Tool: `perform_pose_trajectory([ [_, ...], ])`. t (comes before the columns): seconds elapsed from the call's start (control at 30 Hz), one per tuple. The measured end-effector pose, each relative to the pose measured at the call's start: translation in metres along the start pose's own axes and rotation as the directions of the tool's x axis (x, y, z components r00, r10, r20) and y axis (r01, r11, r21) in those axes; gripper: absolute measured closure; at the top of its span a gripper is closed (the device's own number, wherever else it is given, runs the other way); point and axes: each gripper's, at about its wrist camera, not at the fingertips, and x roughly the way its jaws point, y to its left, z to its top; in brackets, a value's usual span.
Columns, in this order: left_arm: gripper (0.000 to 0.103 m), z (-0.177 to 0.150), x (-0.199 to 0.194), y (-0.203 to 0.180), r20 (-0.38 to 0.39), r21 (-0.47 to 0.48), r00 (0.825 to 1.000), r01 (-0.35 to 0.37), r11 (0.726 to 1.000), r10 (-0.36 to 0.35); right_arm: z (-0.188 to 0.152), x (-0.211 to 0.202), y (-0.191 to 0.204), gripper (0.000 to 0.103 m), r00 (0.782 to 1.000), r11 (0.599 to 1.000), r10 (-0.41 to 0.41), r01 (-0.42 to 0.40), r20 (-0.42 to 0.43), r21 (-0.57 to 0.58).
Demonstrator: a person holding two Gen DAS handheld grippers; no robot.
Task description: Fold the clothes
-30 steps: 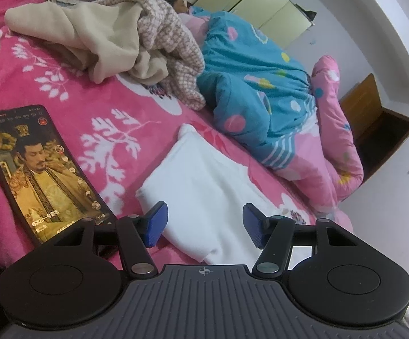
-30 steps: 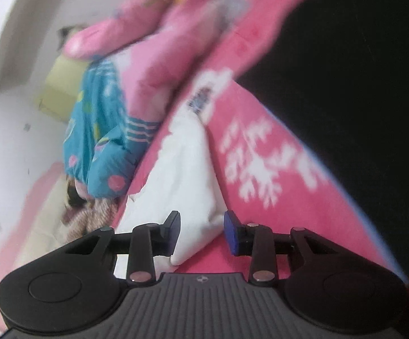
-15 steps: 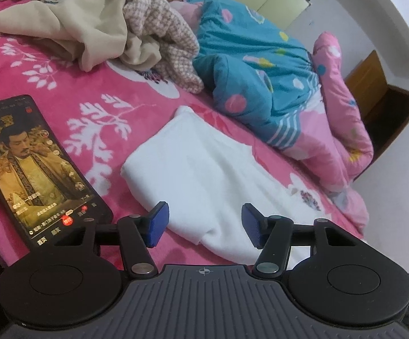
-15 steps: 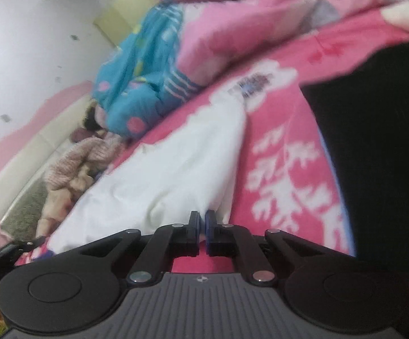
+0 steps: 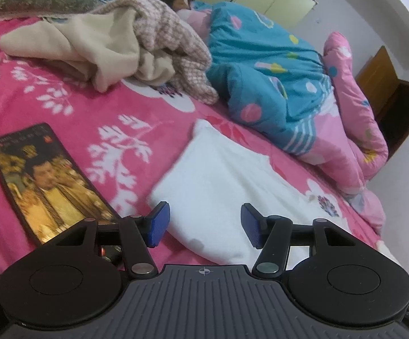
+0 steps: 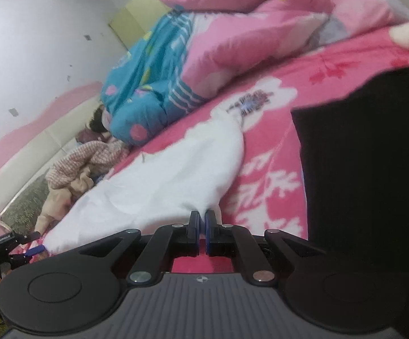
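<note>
Your right gripper [image 6: 201,227] pinches a corner of the white garment [image 6: 159,186] lying on the pink bed [image 5: 77,104]. Your left gripper [image 5: 203,226] hovers open over the near edge. Clamp that edge firmly, then lift both corners evenly.

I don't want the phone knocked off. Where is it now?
In the left wrist view, the phone lies screen-up on the pink blanket, left of the white garment.

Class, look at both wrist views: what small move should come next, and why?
Probably close the left tool on the near edge of the white garment. Its fingers straddle that edge without gripping, while the right tool is already shut on another corner, so both ends could then be lifted.
</note>
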Motion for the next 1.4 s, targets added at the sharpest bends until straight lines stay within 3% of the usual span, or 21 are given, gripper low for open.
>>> perform_pose_trajectory([
  [0.2,0.047,0.015,-0.012,0.018,-0.005,-0.077,1.000,0.011,0.997,-0.011,-0.002,0.002,-0.001,0.099,1.000,1.000,-0.023,0.023,-0.008,0.007],
  [0.4,0.046,0.026,-0.015,0.032,-0.039,-0.176,0.999,0.025,0.984,-0.032,-0.006,-0.021,-0.014,0.098,0.992,0.983,-0.108,0.098,0.059,0.153],
  [0.63,0.040,0.029,0.014,0.030,-0.151,-0.203,0.987,0.014,0.979,-0.045,-0.010,-0.029,-0.014,0.096,0.998,0.959,-0.061,0.053,0.020,0.278],
  [0.73,0.042,0.026,0.031,0.030,-0.184,-0.221,0.983,-0.022,0.975,-0.019,-0.014,-0.022,-0.018,0.081,1.000,0.922,-0.024,0.026,-0.010,0.387],
  [0.83,0.050,0.024,0.042,0.027,-0.182,-0.215,0.983,-0.024,0.976,-0.016,-0.017,-0.013,-0.025,0.071,0.998,0.862,0.004,0.024,-0.055,0.506],
  [0.93,0.072,0.022,0.048,0.023,-0.181,-0.190,0.983,-0.028,0.981,-0.007,-0.018,-0.003,-0.035,0.060,0.998,0.790,0.036,0.006,-0.056,0.613],
  [1.0,0.089,0.021,0.049,0.023,-0.177,-0.190,0.984,-0.029,0.981,-0.006,-0.018,0.004,-0.039,0.060,0.998,0.758,0.043,-0.003,-0.046,0.653],
  [1.07,0.096,0.021,0.045,0.023,-0.156,-0.190,0.988,-0.026,0.982,-0.004,-0.017,0.011,-0.041,0.061,0.999,0.741,0.044,-0.013,-0.029,0.672],
  [1.1,0.098,0.022,0.044,0.024,-0.146,-0.190,0.989,-0.025,0.982,-0.003,-0.016,0.015,-0.041,0.068,0.999,0.733,0.043,-0.017,-0.021,0.680],
  [1.13,0.098,0.022,0.042,0.024,-0.136,-0.190,0.991,-0.023,0.982,-0.003,-0.014,0.017,-0.040,0.076,0.999,0.742,0.032,-0.012,-0.017,0.670],
  [1.17,0.099,0.024,0.039,0.024,-0.125,-0.190,0.992,-0.018,0.982,-0.006,-0.010,0.018,-0.039,0.097,1.000,0.756,0.021,-0.003,-0.020,0.655],
  [1.27,0.100,0.030,0.032,0.025,-0.093,-0.189,0.996,-0.003,0.982,-0.015,0.007,0.005,-0.024,0.098,0.998,0.827,0.039,-0.063,0.054,0.558],
  [1.37,0.100,0.032,0.032,0.030,-0.089,-0.197,0.996,0.000,0.980,-0.018,0.011,-0.001,-0.012,0.098,0.997,0.899,0.007,-0.039,0.075,0.435],
  [1.4,0.100,0.030,0.036,0.033,-0.105,-0.206,0.994,-0.008,0.979,-0.014,0.009,0.002,-0.017,0.098,0.998,0.890,-0.001,-0.025,0.055,0.455],
])
